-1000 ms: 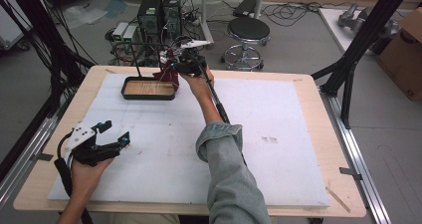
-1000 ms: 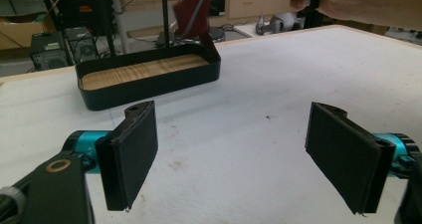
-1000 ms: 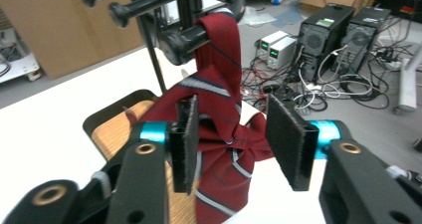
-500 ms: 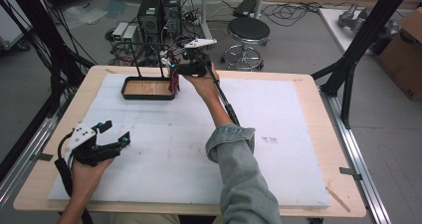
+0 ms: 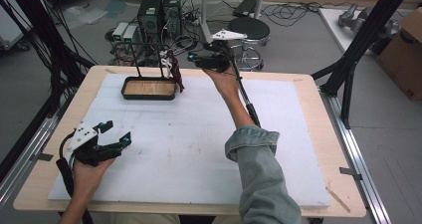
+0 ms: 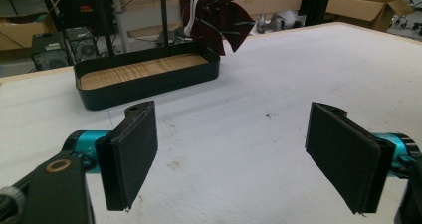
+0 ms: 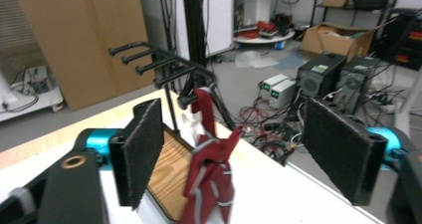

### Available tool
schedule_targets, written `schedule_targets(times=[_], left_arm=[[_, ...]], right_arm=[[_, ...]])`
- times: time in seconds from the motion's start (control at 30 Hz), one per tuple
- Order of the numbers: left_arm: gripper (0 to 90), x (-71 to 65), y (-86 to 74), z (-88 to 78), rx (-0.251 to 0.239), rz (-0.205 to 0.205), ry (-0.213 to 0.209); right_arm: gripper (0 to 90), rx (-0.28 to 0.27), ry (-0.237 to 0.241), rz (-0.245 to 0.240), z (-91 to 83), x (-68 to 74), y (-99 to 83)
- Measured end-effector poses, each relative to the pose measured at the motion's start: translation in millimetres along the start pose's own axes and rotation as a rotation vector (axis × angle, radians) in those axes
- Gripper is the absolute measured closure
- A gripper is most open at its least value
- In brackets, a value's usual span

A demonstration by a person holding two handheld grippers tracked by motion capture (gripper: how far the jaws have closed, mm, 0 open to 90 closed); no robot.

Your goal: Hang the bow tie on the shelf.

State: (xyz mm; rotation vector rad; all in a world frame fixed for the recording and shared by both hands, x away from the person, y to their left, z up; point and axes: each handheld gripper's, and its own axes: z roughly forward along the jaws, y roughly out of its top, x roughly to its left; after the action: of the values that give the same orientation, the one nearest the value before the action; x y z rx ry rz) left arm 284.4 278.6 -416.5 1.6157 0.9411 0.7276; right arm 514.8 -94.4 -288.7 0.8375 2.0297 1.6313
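A black stand with a wood-floored tray [image 5: 149, 88] [image 6: 144, 77] and upright rods stands at the far left of the white mat. From one of its prongs [image 7: 149, 59] hangs a dark red cloth with grey stripes [image 5: 176, 73] [image 7: 209, 179] [image 6: 216, 15]. My right gripper [image 5: 195, 59] [image 7: 231, 134] is raised just right of the stand, aimed at the cloth. Its jaws have just been opening and stand wide, the cloth beyond them and untouched. Low at the near left, my left gripper [image 5: 118, 133] [image 6: 229, 134] is open over bare mat, nothing between its pads.
The white foam mat [image 5: 199, 149] covers a wooden table [image 5: 308, 89]. Beyond the far edge are computer towers [image 5: 159, 12], tangled cables and a round stool [image 5: 249, 30]. Black frame posts [image 5: 358, 55] flank the table, with a cardboard box [image 5: 403, 50] at the far right.
The right gripper pulled back to the right and rose away from the stand while its jaws spread apart. The cloth stayed hanging on the prong. The left hand kept still.
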Motion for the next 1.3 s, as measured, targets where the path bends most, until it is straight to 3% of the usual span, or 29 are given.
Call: schedule_targets(times=[0.67, 0.97, 1.13, 1.2, 1.3], left_arm=[[20.9, 0.9, 0.1, 1.5, -0.005, 0.002, 0.008], [20.9, 0.9, -1.1, 1.6, 0.003, 0.004, 0.013], [20.9, 1.4, -2.0, 1.9, 0.012, 0.006, 0.019], [20.9, 1.7, -2.6, 2.0, 0.010, 0.001, 0.020], [20.9, 2.4, -3.1, 1.5, 0.012, 0.004, 0.025]], right_arm=[[15.4, -0.103, -0.153, 0.028, -108.7, -33.3, -4.7], [13.4, -0.131, -0.208, 0.053, -158.1, -45.9, -24.5], [11.8, -0.138, -0.255, 0.100, -185.5, -52.7, -39.5], [11.8, -0.172, -0.277, 0.104, -196.7, -52.5, -46.4], [11.8, -0.170, -0.281, 0.115, -211.8, -52.9, -55.4]])
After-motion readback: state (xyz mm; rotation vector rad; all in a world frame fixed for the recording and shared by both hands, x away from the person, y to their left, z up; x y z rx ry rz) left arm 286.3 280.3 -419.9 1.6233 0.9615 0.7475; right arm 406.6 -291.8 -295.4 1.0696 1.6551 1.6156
